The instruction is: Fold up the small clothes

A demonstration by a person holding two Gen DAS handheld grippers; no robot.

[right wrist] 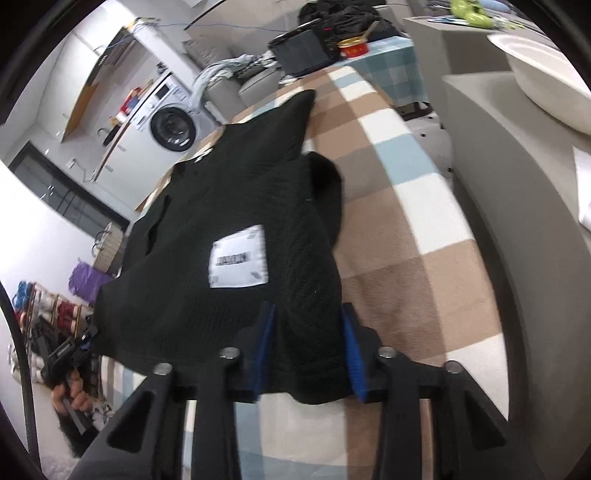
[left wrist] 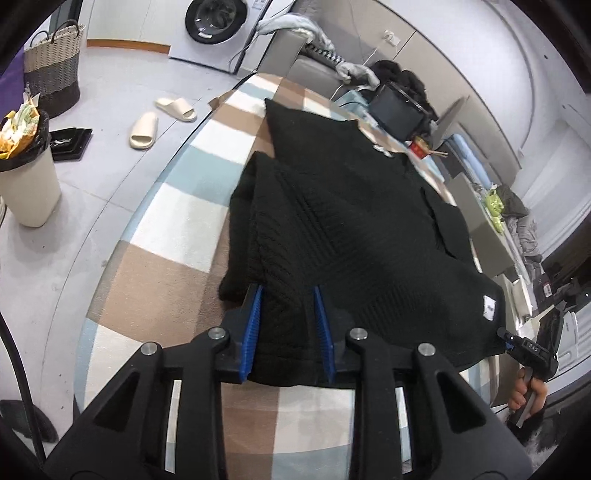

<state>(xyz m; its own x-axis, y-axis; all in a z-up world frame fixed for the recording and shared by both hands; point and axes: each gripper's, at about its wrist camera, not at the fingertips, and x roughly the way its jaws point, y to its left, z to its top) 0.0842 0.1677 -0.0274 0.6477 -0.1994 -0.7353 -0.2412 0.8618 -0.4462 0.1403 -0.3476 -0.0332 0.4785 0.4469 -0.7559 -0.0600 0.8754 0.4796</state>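
Observation:
A black knitted garment [left wrist: 351, 221] with a white label [left wrist: 489, 308] lies across a checked blanket [left wrist: 177, 206]. My left gripper [left wrist: 288, 295] is shut on a near corner of the garment, cloth bunched between its blue pads. In the right wrist view the same garment [right wrist: 229, 206] shows its white label [right wrist: 238, 260]. My right gripper [right wrist: 308, 314] is shut on the other near corner, cloth between its pads. Each gripper shows at the edge of the other's view: the right one [left wrist: 517, 341] and the left one [right wrist: 79, 343]. The near edge of the garment is lifted off the blanket.
The checked blanket [right wrist: 406, 206] covers the table. At its far end stand a dark screen [left wrist: 397, 110], a red tin [right wrist: 352, 48] and piled clothes. On the floor to the left are a bin [left wrist: 26, 173], slippers [left wrist: 146, 129], a woven basket [left wrist: 51, 70] and a washing machine [left wrist: 218, 22].

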